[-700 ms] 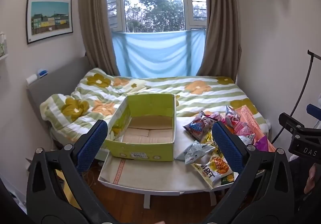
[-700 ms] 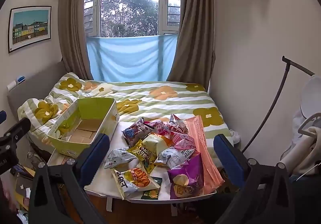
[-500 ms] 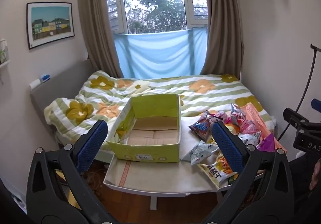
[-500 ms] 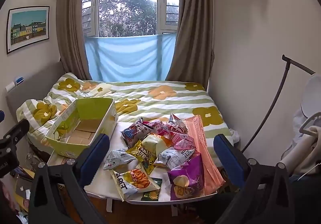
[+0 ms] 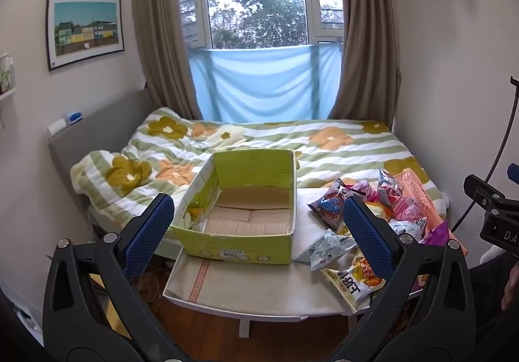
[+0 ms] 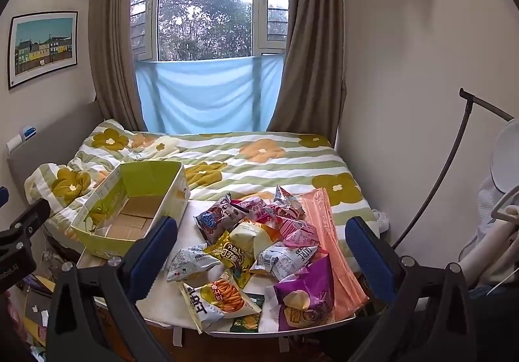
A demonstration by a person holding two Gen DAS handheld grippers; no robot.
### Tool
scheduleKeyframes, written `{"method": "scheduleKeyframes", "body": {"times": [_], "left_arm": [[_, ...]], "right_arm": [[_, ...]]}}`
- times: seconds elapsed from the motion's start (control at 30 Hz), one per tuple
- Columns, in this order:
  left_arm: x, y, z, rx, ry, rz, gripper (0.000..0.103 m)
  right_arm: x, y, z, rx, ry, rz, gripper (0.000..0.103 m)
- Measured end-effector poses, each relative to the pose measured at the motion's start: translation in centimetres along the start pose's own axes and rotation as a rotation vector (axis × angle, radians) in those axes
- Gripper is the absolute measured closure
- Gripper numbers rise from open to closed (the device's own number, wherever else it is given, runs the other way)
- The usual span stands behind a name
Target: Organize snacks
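Observation:
An empty yellow-green cardboard box (image 5: 241, 242) (image 6: 107, 242) stands on the left of a small white table (image 5: 246, 294) (image 6: 162, 307). A heap of snack bags (image 6: 259, 248) (image 5: 366, 216) covers the table's right half: a purple bag (image 6: 308, 294), a white bag with orange sticks (image 6: 220, 300), a yellow bag (image 6: 232, 255), pink ones behind. My left gripper (image 5: 256, 226) hangs open in the air short of the table, facing the box. My right gripper (image 6: 259, 248) is open too, held back from the snack heap. Neither holds anything.
A bed with a striped flower quilt (image 5: 259, 141) lies right behind the table. Walls close in on both sides, and a black lamp pole (image 6: 434, 187) leans at the right. Clutter (image 6: 35, 307) sits on the floor left of the table; wooden floor (image 5: 259, 339) in front.
Both views have drifted slightly: the box and snacks sit a little further right and lower in the left wrist view. Both grippers stay wide open and empty.

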State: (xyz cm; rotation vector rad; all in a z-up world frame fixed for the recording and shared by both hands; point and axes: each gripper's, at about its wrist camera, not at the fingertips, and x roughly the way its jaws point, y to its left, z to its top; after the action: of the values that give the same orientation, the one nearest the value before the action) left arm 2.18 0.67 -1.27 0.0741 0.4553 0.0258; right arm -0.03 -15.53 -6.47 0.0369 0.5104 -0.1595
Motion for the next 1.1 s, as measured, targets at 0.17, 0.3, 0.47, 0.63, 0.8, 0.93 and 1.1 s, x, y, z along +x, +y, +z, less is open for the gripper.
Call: {"method": "scheduleKeyframes", "body": {"times": [0.17, 0.3, 0.47, 0.63, 0.8, 0.93, 1.1], "left_arm": [[0.47, 0.13, 0.08, -0.011, 0.006, -0.025, 0.0], [0.62, 0.35, -0.04, -0.016, 0.004, -0.029, 0.0], [0.71, 0.26, 0.11, -0.009, -0.002, -0.028, 0.0], [0.85, 0.02, 0.25, -0.013, 0.0, -0.041, 0.0], [0.93, 0.33, 0.16, -0.032, 0.004, -0.055, 0.0], [0.89, 0.57, 0.1, -0.056, 0.003, -0.067, 0.0], [0.95, 0.78, 0.23, -0.064, 0.008, -0.065, 0.0]], "right_arm": [[0.1, -0.05, 0.19, 0.003, 0.002, -0.004, 0.0], [0.22, -0.12, 0.29, 0.007, 0.004, -0.004, 0.0], [0.4, -0.25, 0.34, 0.006, 0.009, -0.006, 0.0], [0.49, 0.05, 0.27, 0.0, 0.017, -0.011, 0.0], [0.45, 0.12, 0.26, -0.001, 0.017, -0.011, 0.0], [0.36, 0.27, 0.2, -0.002, 0.018, -0.011, 0.0], [0.39, 0.22, 0.24, -0.001, 0.017, -0.01, 0.0]]}}
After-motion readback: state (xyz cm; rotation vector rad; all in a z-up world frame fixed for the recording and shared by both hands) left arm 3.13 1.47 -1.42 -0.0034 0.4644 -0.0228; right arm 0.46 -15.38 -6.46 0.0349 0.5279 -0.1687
